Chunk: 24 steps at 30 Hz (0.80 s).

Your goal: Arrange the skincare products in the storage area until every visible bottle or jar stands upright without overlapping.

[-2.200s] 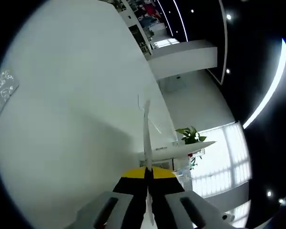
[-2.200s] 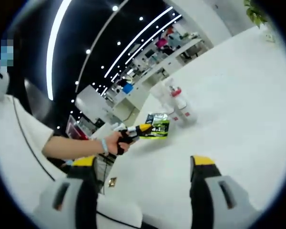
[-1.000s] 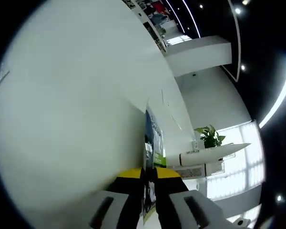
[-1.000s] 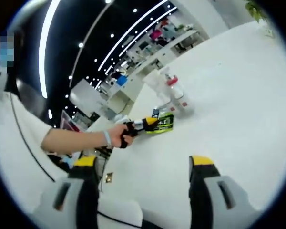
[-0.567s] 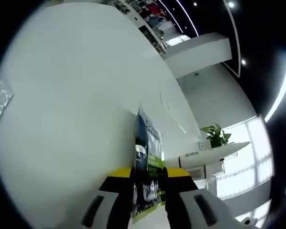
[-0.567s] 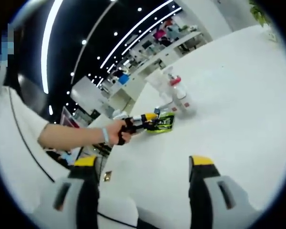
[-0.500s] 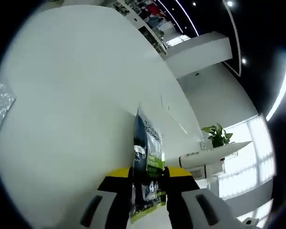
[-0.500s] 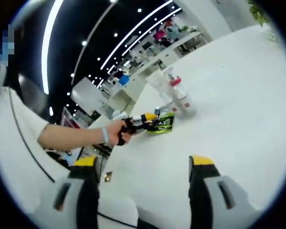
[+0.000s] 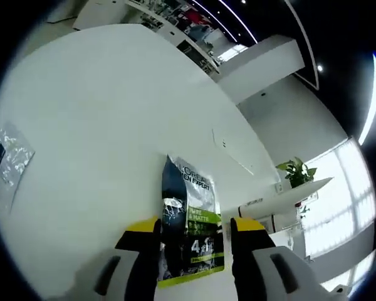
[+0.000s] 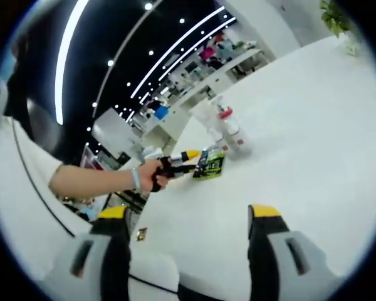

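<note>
Left gripper view first: the left tool [image 9: 193, 227] has its yellow-tipped jaws spread, and a flat sachet [image 9: 189, 222] printed in black, silver and green sits between them, standing on the white desk [image 9: 100, 106]. Whether the jaws touch its edges I cannot tell. Far off to the side on the desk lies a small clear foil packet [image 9: 7, 157]. Beyond the desk's far edge a green potted plant [image 9: 296, 172] stands by bright windows.

Right gripper view: the right tool [image 10: 187, 221] hangs with its jaws wide apart and nothing between them, above bare desk surface [image 10: 301, 138]. Further along, a person's hand [image 10: 148, 177] grips the handle of the left tool [image 10: 191, 155], whose yellow tip is at the top of the same sachet [image 10: 210, 165]; the sachet stands roughly upright on the desk. Just behind it are a few pale bottles [image 10: 224, 128], one with a red cap, standing close together; their exact spacing is too small to make out.
</note>
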### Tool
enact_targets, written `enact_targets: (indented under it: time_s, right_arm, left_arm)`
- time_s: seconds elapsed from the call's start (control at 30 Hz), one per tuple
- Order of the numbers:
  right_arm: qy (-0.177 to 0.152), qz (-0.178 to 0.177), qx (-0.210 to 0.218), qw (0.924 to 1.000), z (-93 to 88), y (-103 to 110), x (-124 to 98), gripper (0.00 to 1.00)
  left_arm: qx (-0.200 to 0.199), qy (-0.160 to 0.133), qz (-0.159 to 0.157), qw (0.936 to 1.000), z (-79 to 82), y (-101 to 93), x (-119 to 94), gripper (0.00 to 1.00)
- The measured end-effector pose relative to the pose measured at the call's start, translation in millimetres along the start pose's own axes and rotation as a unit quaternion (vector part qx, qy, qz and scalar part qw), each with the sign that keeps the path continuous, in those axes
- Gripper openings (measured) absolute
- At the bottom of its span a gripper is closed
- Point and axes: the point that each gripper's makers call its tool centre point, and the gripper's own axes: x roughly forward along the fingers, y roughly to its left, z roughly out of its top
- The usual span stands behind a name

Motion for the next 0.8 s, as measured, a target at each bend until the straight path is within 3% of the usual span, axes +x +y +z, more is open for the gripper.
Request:
enact_targets:
  time_s: [0.13,0.33,0.63,0.8]
  right_arm:
    - [-0.004,0.002,-0.006,1.0000,1.3,3,-1,0.74]
    - [-0.012,0.012,-0.009,0.9998,3.0,7,-1,0.74]
    - [0.012,0.050,-0.020,0.9985,-10.0,26,14,0.74]
    - [0.026,0.069,-0.026,0.9970,-16.4,36,20,0.74]
  left_arm:
    - [0.016,0.008,-0.012,0.9998,-3.3,-5.6,0,0.57]
    - [0.027,-0.011,-0.007,0.9995,3.3,-2.7,-19,0.56]
    - [0.095,-0.038,0.021,0.9946,9.4,24.1,-90,0.56]
    - [0.144,-0.047,0.039,0.9877,5.3,37.7,-126,0.58]
